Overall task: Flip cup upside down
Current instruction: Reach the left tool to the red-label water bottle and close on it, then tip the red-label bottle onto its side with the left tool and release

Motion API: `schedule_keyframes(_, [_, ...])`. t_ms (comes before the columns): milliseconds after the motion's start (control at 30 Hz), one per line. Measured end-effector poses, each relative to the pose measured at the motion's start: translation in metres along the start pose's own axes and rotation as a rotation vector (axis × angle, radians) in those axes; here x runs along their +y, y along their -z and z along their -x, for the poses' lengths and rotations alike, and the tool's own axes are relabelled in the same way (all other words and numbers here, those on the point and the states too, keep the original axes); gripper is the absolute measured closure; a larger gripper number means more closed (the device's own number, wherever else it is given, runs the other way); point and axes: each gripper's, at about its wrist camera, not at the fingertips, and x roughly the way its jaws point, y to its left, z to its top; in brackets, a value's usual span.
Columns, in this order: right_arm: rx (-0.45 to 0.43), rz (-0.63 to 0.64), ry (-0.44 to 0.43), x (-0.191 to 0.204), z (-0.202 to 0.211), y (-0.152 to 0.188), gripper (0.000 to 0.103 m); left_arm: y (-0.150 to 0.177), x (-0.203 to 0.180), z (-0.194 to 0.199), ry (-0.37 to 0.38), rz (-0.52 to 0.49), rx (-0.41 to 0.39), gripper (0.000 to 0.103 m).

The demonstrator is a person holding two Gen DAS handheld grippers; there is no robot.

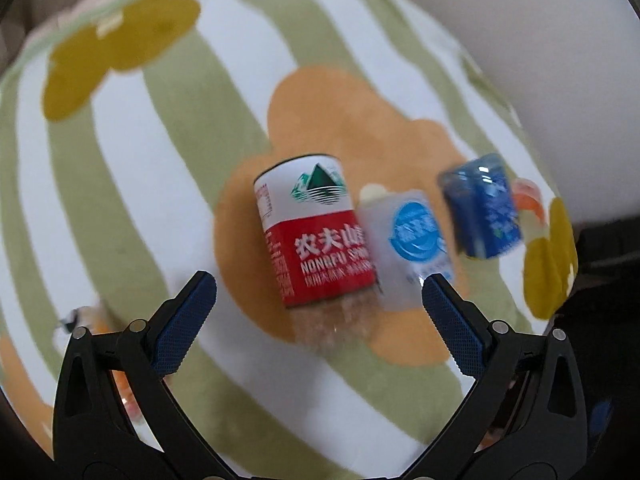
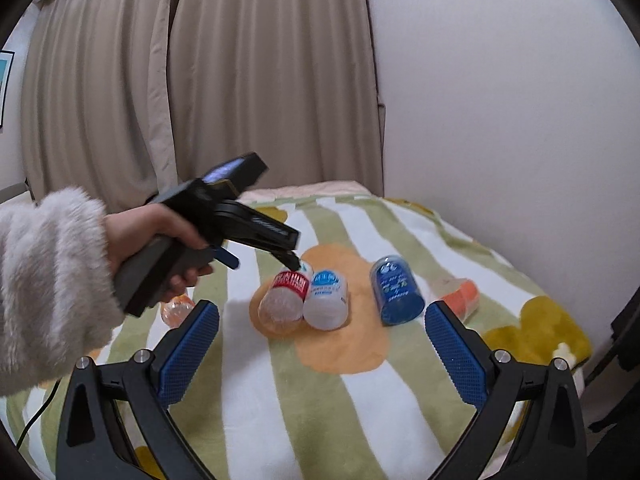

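Left wrist view shows the left gripper [image 1: 318,290] spread wide and empty, the red-and-white Nongfu cup [image 1: 316,232] just ahead between its fingers, long axis pointing away

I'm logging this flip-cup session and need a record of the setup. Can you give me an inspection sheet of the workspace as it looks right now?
Surface: striped green and white blanket with orange and mustard patches.
Job's things: red-label cup, white cup with blue logo and blue cup in a row; the first two sit close together, contact unclear.
Clutter: orange and white item beyond the blue cup; clear orange-tinted item near the left hand.
Grippers: left gripper open, near the red-label cup; right gripper open, empty, farther back.
Cables: thin dark cable at the blanket's left edge.
Surroundings: beige curtains, plain wall.
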Motion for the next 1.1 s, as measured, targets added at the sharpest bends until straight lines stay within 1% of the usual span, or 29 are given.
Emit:
schedule_keyframes(33, [0.002, 0.001, -0.002, -0.002, -0.003, 0.002, 0.0, -0.003, 0.003, -0.009, 0.011, 0.015, 0.023, 0.002])
schedule_keyframes(167, [0.006, 0.003, -0.005, 0.001, -0.01, 0.002, 0.0, -0.011, 0.01, -0.03, 0.024, 0.051, 0.07, 0.008])
schedule_keyframes(267, [0.007, 0.001, -0.012, 0.001, -0.015, 0.003, 0.0, -0.015, 0.016, -0.042, 0.025, 0.063, 0.101, 0.018])
schedule_keyframes(367, [0.006, 0.002, -0.02, 0.003, -0.018, 0.003, 0.0, -0.017, 0.018, -0.053, 0.046, 0.073, 0.133, 0.021])
schedule_keyframes(433, [0.006, 0.002, -0.027, 0.004, -0.019, 0.003, 0.0, -0.018, 0.017, -0.058, 0.06, 0.076, 0.142, 0.027])
schedule_keyframes(500, [0.008, 0.005, -0.029, 0.006, -0.021, 0.004, 0.0, -0.017, 0.016, -0.062, 0.079, 0.07, 0.154, 0.044])
schedule_keyframes(700, [0.009, 0.008, -0.032, 0.008, -0.019, 0.004, 0.0, -0.016, 0.017, -0.056, 0.091, 0.068, 0.141, 0.044])
schedule_keyframes(800, [0.005, 0.009, -0.031, 0.008, -0.014, 0.002, 0.0, -0.009, 0.019, -0.04, 0.089, 0.055, 0.121, 0.044])
schedule_keyframes(900, [-0.007, 0.013, -0.03, 0.01, -0.004, -0.002, 0.0, 0.003, 0.021, -0.013, 0.1, 0.036, 0.095, 0.044])
schedule_keyframes(1000, [-0.023, 0.019, -0.035, 0.017, 0.011, -0.007, 0.0, 0.021, 0.018, 0.013, 0.099, -0.012, 0.074, 0.044])
schedule_keyframes(1067, [-0.032, 0.027, -0.035, 0.022, 0.022, -0.009, 0.0, 0.04, 0.01, 0.037, 0.089, -0.083, 0.073, 0.044])
schedule_keyframes(1100, [-0.038, 0.034, -0.032, 0.024, 0.029, -0.01, 0.0, 0.047, 0.004, 0.042, 0.086, -0.117, 0.08, 0.044])
